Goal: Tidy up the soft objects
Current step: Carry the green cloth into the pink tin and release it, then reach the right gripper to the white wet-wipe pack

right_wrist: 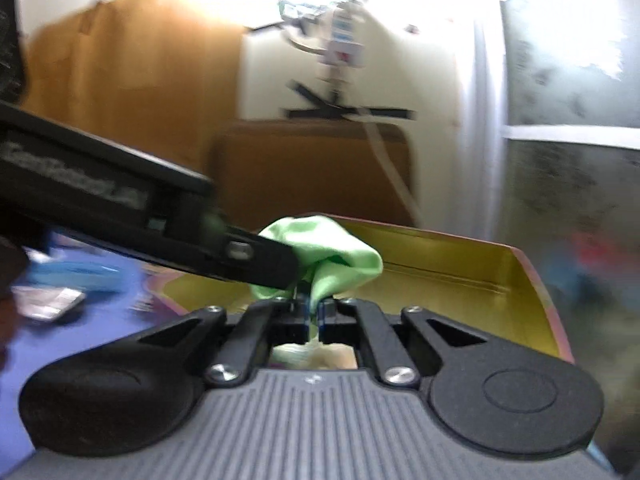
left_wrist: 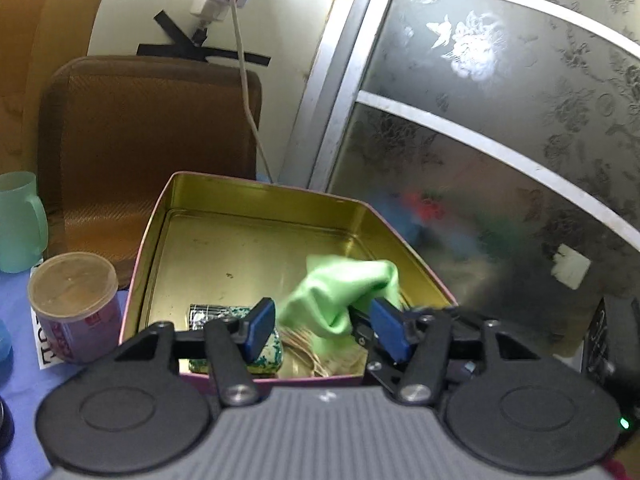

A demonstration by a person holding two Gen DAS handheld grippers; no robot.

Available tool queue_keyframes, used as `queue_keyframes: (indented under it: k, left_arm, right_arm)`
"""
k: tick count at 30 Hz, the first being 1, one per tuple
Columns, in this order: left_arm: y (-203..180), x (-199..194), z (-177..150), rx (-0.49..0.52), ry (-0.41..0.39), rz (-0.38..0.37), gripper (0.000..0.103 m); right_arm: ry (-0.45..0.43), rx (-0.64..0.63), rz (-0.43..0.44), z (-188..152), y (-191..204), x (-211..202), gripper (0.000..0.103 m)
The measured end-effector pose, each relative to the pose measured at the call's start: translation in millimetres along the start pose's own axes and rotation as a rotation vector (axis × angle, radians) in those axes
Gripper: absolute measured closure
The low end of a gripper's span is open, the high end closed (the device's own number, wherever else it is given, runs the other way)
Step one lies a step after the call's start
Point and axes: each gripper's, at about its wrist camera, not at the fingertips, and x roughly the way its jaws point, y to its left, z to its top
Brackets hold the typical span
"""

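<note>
Over the open gold-lined tin (left_wrist: 248, 248), the right gripper (right_wrist: 316, 312) pinches a green cloth (left_wrist: 344, 288) between nearly closed fingers, apparently to lower it inside. The left gripper (left_wrist: 324, 328) hangs beside it, fingers apart, gripping nothing.

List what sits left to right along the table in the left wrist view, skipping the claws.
Mint green mug → lidded round canister → patterned pouch in the gold tin → green cloth → frosted floral door.
</note>
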Motion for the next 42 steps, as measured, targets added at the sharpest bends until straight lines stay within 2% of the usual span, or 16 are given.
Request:
queue_keyframes:
  k: [1,3,8,13,17,21,24,27,31,34,38,40,42]
  left_arm:
    - [1.8,0.1,-0.6,-0.006,-0.001,0.003,0.045]
    - [6.6,-2.6,-2.7,-0.016,-0.008,0.018,0.042]
    - [24.3,-24.2,-13.3,-0.040,-0.023,0.056,0.041]
    - [44.8,-59.7,-37.5,-0.029,-0.044,0.107,0.037]
    - [69.9,-90.0,-64.7,-0.051,-0.040,0.163,0.037]
    - [105.3,-122.9,-90.1,-0.131,-0.030,0.240,0.037]
    - [135.4,-145.5,-103.0,-0.211,-0.039,0.312,0.037]
    - [163.0,-167.4,-115.1,-0.280,-0.055,0.400,0.037]
    - [189.4,-202.0,-130.6,-0.348,-0.097,0.478,0.037]
    - [202.6,-230.3,-139.7,-0.389,-0.152,0.513,0.037]
    - [215.7,-260.6,-146.4,-0.404,-0.230,0.600,0.037]
    - [227.0,-272.0,-151.9,-0.468,-0.271,0.580,0.037]
    - [235.5,-277.7,-155.9,-0.523,-0.307,0.535,0.037]
  right_arm:
    - [0.008,0.004,-0.038,-2.4,-3.9,3.4,0.048]
    - [0.015,0.021,-0.100,-7.5,-14.9,6.0,0.027]
    - [-0.013,0.096,-0.140,-14.5,-31.4,-2.6,0.027]
    - [-0.072,0.110,-0.098,-16.0,-18.8,-15.2,0.027]
    - [-0.109,0.128,-0.017,-12.1,0.6,-19.4,0.030]
    - [-0.143,0.104,0.075,-5.2,31.5,-24.1,0.043]
    - [-0.137,0.076,0.176,-0.8,57.8,-25.0,0.054]
    - [-0.099,0.029,0.280,1.5,87.3,-21.6,0.058]
    - [-0.010,0.005,0.427,5.1,125.4,-9.9,0.059]
    - [0.072,0.031,0.560,13.4,154.1,1.6,0.059]
    - [0.170,0.077,0.740,29.5,200.1,16.6,0.059]
    - [0.227,0.108,0.803,36.3,226.1,27.6,0.059]
    - [0.270,0.123,0.823,39.8,249.1,38.5,0.059]
